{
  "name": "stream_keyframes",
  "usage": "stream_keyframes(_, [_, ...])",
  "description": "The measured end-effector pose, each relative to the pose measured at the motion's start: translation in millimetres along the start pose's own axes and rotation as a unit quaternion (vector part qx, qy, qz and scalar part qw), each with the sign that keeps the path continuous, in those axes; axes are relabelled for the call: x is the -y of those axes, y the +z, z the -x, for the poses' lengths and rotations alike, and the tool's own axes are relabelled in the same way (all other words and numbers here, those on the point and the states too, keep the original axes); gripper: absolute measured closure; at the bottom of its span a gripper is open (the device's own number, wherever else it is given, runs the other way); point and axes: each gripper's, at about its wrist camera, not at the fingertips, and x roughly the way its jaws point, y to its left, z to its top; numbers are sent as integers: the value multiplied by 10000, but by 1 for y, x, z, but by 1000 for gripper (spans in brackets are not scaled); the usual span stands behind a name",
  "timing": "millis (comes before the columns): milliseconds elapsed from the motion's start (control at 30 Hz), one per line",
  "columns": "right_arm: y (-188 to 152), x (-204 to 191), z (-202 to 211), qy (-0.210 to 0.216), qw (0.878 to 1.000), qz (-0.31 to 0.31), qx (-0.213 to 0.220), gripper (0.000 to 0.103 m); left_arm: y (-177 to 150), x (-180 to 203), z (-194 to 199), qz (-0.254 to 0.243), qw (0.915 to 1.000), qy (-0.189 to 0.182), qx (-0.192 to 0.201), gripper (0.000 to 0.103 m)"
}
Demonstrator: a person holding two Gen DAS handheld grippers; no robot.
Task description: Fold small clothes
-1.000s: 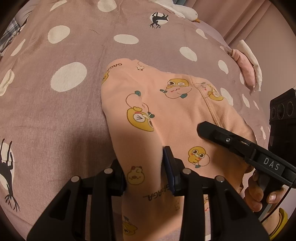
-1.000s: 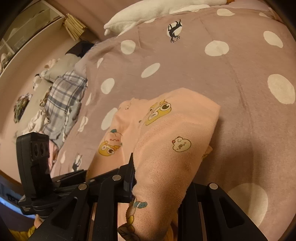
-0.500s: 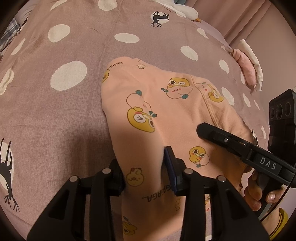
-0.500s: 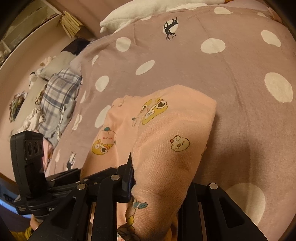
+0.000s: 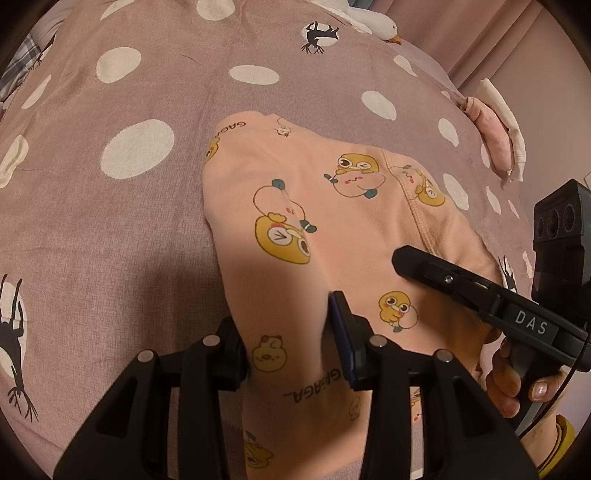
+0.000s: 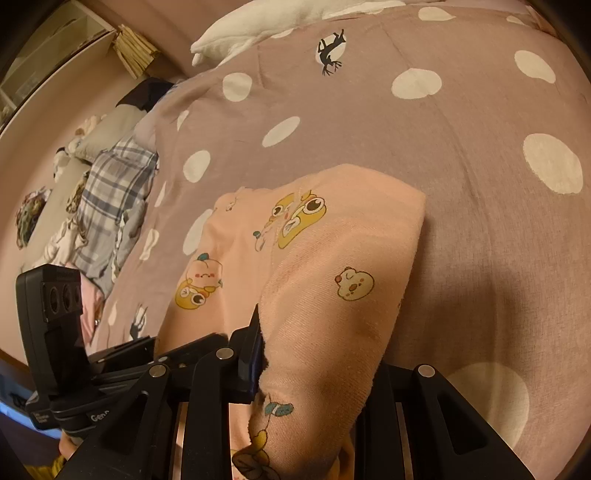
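Note:
A small peach garment printed with yellow cartoon animals lies on the mauve polka-dot bedspread. Its near end is lifted by both grippers. My left gripper is shut on the near left part of the cloth, which bunches between its jaws. My right gripper is shut on the near right part of the same garment, whose cloth drapes over its right finger and hides it. The right gripper also shows at the right of the left wrist view, beside the garment.
A folded pink and white cloth lies near the bed's right edge. A white pillow is at the far end. A plaid cloth and other clothes lie left of the bed, by a shelf.
Both grippers have pulled back slightly toward me with the garment still held. The garment's far edge sits a little nearer than before.

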Motion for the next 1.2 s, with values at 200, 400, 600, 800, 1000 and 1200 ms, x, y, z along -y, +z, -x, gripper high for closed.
stream_keyframes(200, [1, 0, 0, -3, 10000, 13, -5, 80, 0, -1, 0, 4, 10000, 3, -4, 63])
stream_keyframes(400, [1, 2, -1, 21, 10000, -16, -17, 80, -1, -1, -1, 30, 10000, 20, -18, 61])
stream_keyframes(600, [2, 4, -3, 9, 10000, -10, -39, 79, -1, -1, 0, 42, 10000, 58, -29, 60])
stream_keyframes(800, [2, 4, -2, -15, 10000, -4, -42, 78, -1, 0, 0, 66, 9999, 87, -50, 58])
stream_keyframes(1000, [1, 2, -2, -72, 10000, 15, -39, 77, -1, -1, 1, 80, 9999, 100, -56, 57])
stream_keyframes(1200, [0, 1, 0, -118, 9999, -11, -41, 75, -2, -2, 1, 110, 9999, 113, -55, 55])
